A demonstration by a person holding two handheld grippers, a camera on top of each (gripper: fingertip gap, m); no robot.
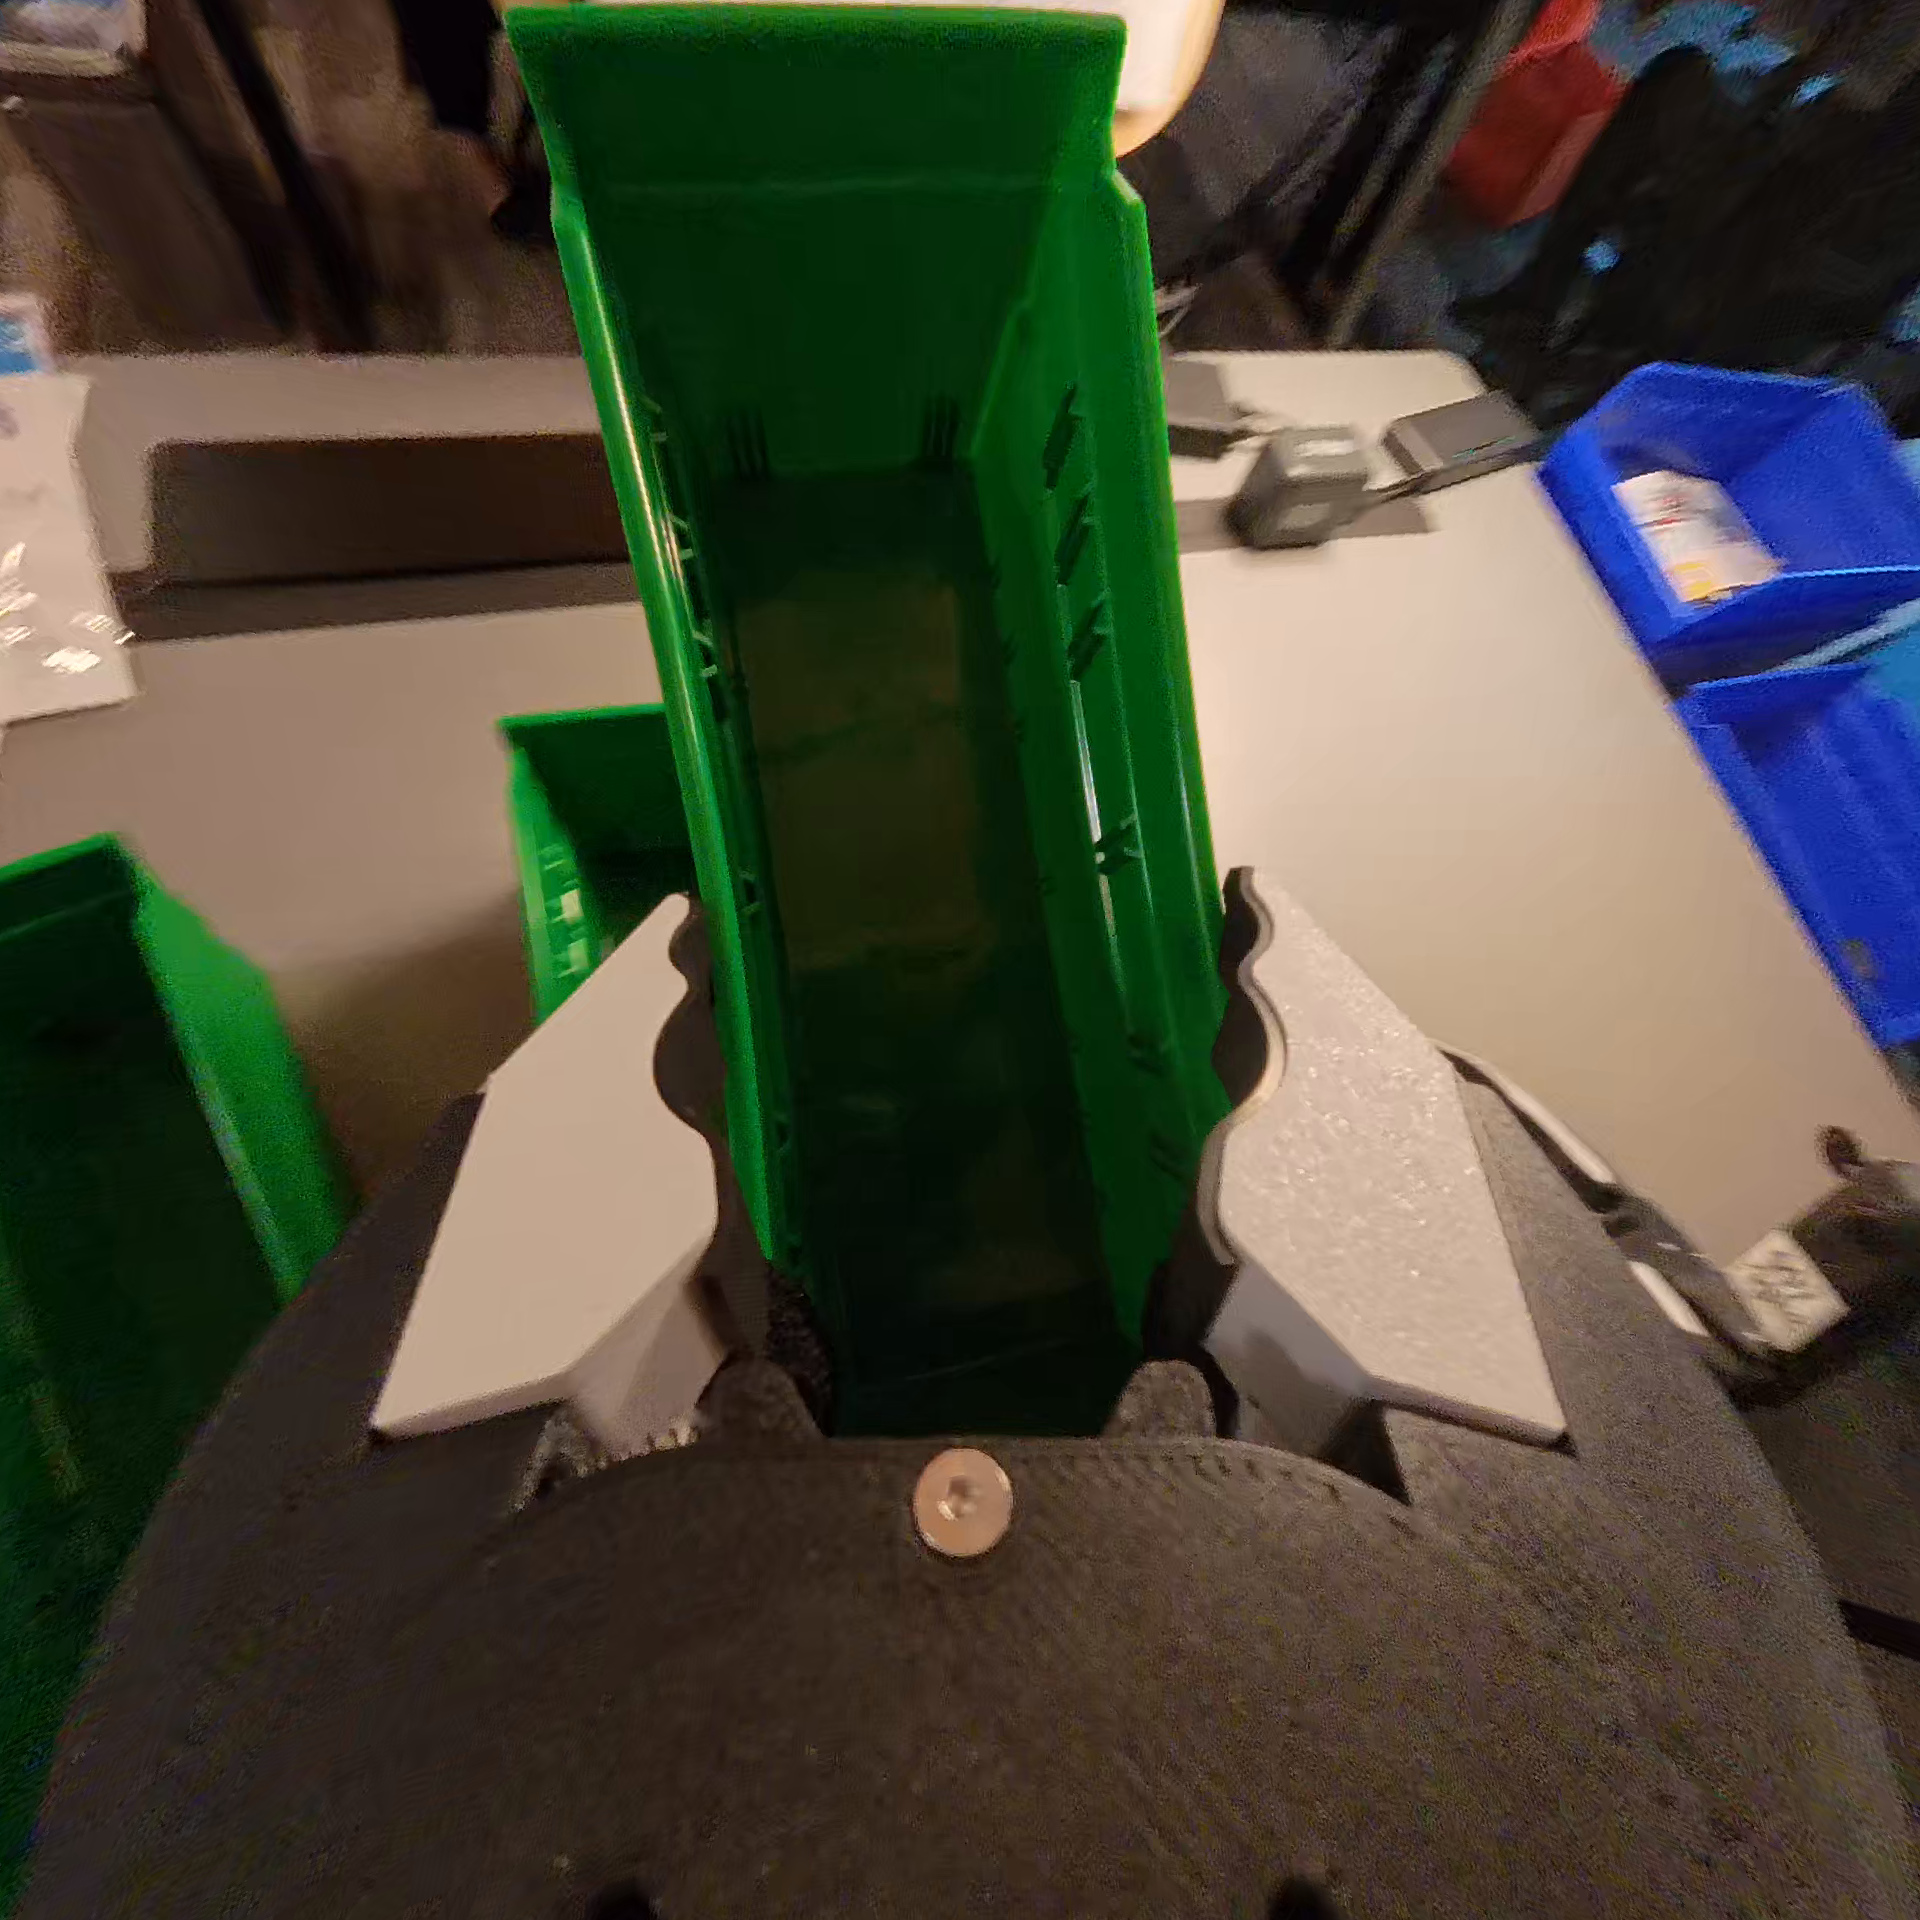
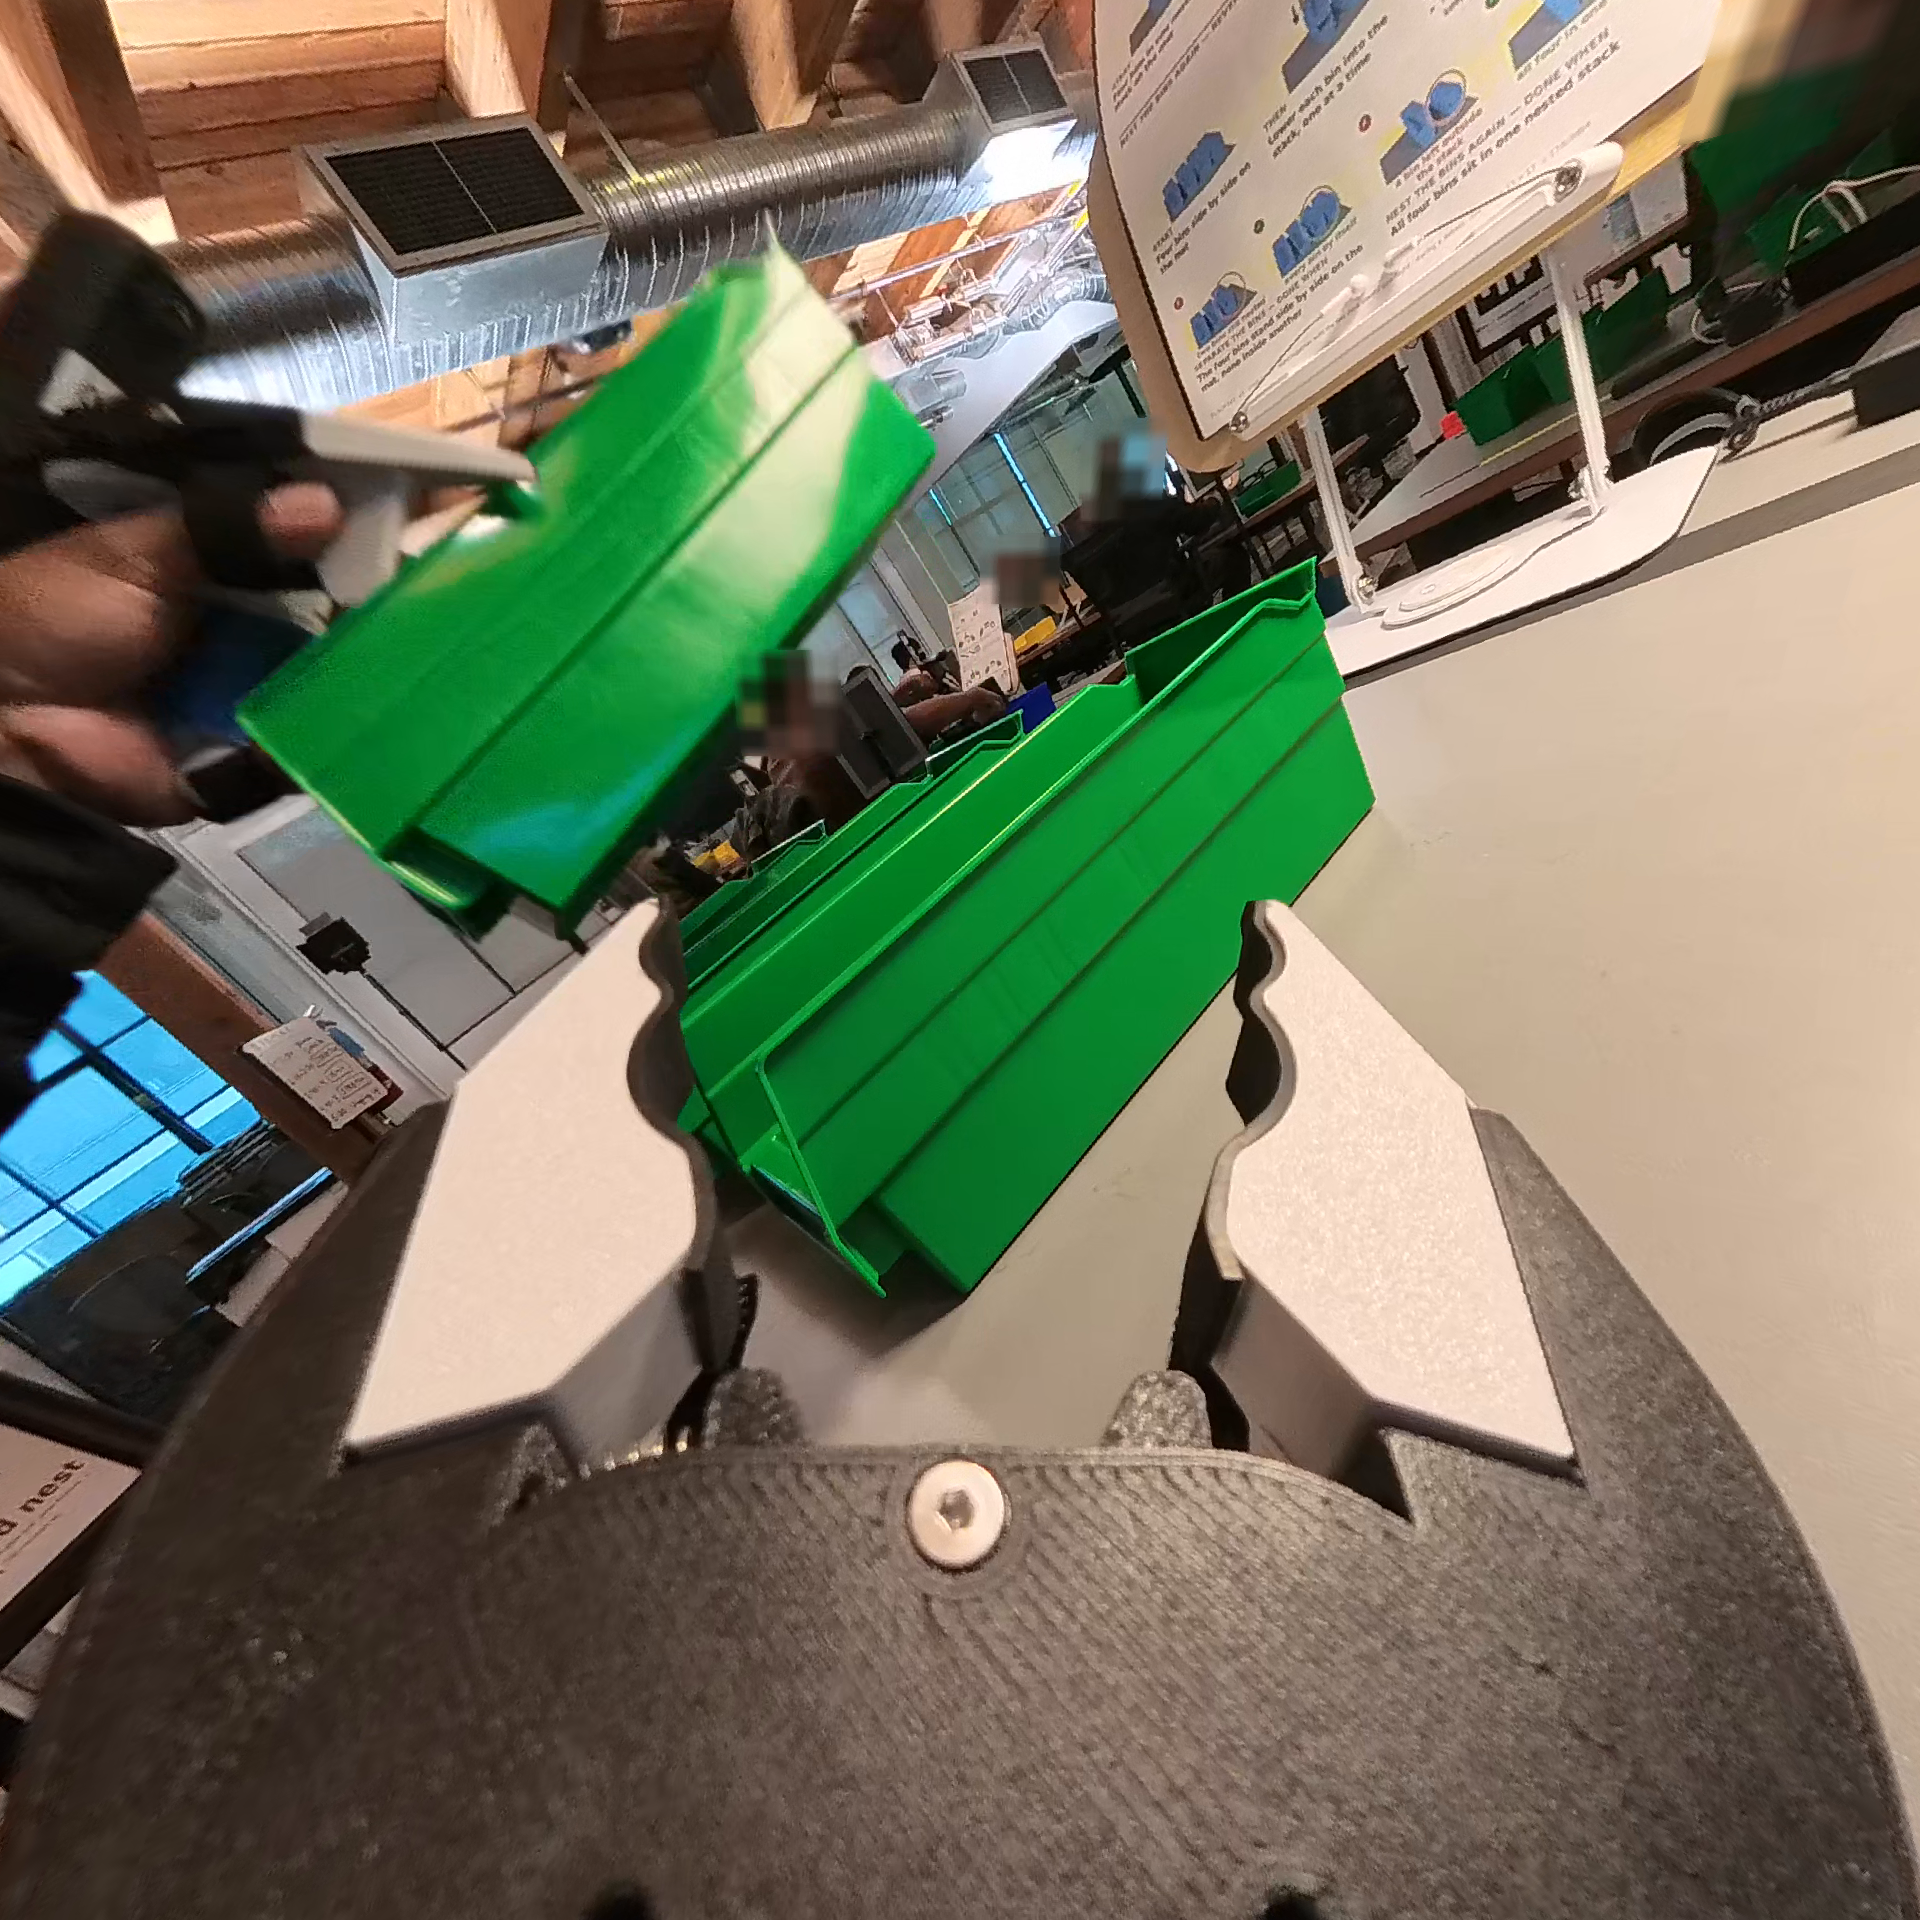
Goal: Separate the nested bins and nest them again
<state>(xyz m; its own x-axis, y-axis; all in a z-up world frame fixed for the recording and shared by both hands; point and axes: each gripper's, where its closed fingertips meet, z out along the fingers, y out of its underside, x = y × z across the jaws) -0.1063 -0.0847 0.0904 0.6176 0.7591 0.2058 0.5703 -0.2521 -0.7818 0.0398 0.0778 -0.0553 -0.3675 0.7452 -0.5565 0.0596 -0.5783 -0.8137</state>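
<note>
Left gripper (image 1: 956, 1039): clamped across lifted green bin (image 1: 883, 623), pads pressing both side walls. Right gripper (image 2: 956, 1039): jaws wide, nothing gripped. Green bins (image 2: 1039, 935) on table (image 2: 1610, 935), 12 o'clock of right gripper.

Green bins (image 2: 1039, 935) block the table's (image 2: 1610, 935) left; right side free.

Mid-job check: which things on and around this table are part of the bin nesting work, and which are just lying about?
Part of the job:
- long green plastic bin gripped across its sides by the left gripper
- green plastic bins on the table
- open right gripper, holding nothing

Lying about:
- blue plastic bins
- black charger-like block
- illustrated instruction board on its stand
</note>
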